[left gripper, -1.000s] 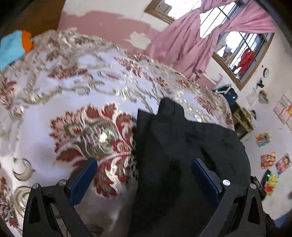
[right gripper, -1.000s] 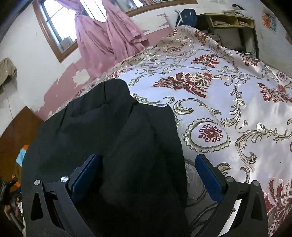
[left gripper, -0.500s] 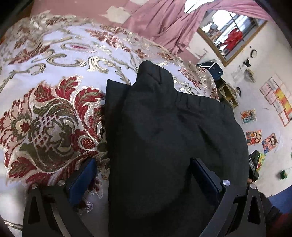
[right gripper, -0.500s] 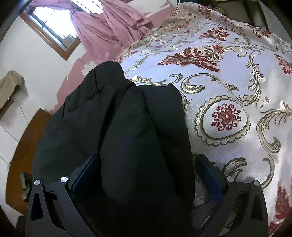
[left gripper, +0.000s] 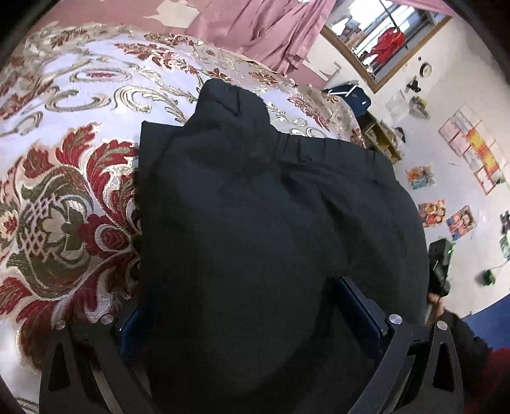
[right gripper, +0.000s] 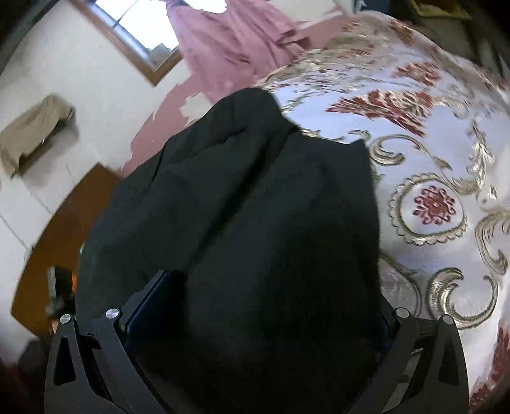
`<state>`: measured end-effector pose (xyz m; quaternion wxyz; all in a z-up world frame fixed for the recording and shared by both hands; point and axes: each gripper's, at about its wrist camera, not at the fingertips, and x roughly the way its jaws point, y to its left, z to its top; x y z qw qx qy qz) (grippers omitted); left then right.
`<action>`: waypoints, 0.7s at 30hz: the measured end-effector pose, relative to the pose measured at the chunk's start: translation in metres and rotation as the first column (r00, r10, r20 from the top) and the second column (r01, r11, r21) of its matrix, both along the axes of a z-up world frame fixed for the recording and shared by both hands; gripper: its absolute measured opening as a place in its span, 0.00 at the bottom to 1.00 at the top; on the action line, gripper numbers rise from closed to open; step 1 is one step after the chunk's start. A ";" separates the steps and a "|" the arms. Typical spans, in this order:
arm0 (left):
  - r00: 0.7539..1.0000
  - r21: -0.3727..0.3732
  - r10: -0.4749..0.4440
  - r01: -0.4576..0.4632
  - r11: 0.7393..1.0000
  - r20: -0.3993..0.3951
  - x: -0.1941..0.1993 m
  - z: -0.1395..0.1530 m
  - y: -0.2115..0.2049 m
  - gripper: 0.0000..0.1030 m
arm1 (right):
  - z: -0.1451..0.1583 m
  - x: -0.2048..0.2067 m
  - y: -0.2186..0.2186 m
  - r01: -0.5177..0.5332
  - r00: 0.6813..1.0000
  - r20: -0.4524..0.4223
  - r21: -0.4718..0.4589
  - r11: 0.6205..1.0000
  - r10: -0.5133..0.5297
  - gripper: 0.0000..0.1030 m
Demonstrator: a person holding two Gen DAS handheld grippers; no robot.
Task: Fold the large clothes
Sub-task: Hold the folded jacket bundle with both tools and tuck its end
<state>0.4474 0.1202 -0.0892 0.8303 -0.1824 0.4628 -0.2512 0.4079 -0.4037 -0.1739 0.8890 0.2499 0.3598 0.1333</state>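
A folded black garment [left gripper: 255, 207] lies on a bed with a white, red and gold floral bedspread [left gripper: 63, 191]. My left gripper [left gripper: 248, 312] is open, and its blue-padded fingers [left gripper: 360, 305] straddle the near end of the cloth, which bulges up between them. In the right wrist view the same black garment [right gripper: 239, 207] fills the middle. My right gripper [right gripper: 264, 305] is open too, with one finger on each side of the cloth's near edge. The fabric hides part of both grippers' pads. Bare bedspread [right gripper: 430, 203] lies to the right.
Pink curtains [left gripper: 271, 28] hang at the window beyond the bed. A shelf [left gripper: 382, 140] and a blue bag [left gripper: 353, 95] stand past the far corner, with posters [left gripper: 430, 213] on the floor. A wooden headboard [right gripper: 63, 229] and a beige cloth [right gripper: 35, 127] on the wall show left.
Both grippers have moved forward and down over the black garment. The cloth now fills the space between each pair of fingers. The jaws stay wide apart.
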 end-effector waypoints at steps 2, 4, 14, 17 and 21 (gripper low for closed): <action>1.000 -0.012 0.003 -0.003 1.000 0.003 -0.001 -0.002 0.001 1.00 | -0.006 0.001 -0.006 0.014 1.000 0.008 0.049 0.999 -0.014 0.99; 1.000 -0.007 0.004 -0.003 1.000 0.014 -0.004 -0.003 0.002 1.00 | -0.012 -0.002 -0.009 0.029 0.999 0.025 0.082 0.996 -0.031 0.99; 0.999 0.025 -0.003 0.002 1.000 0.046 -0.007 -0.003 -0.005 1.00 | -0.015 -0.008 -0.007 0.033 0.998 0.053 0.077 0.996 -0.037 0.99; 0.998 0.030 -0.005 0.003 1.000 0.061 -0.009 -0.003 -0.007 1.00 | -0.018 -0.009 -0.012 0.031 0.997 0.062 0.099 0.995 -0.037 0.99; 0.997 0.038 -0.005 0.002 0.999 0.081 -0.011 -0.004 -0.010 1.00 | -0.019 -0.009 -0.013 0.030 0.997 0.063 0.110 0.993 -0.037 0.99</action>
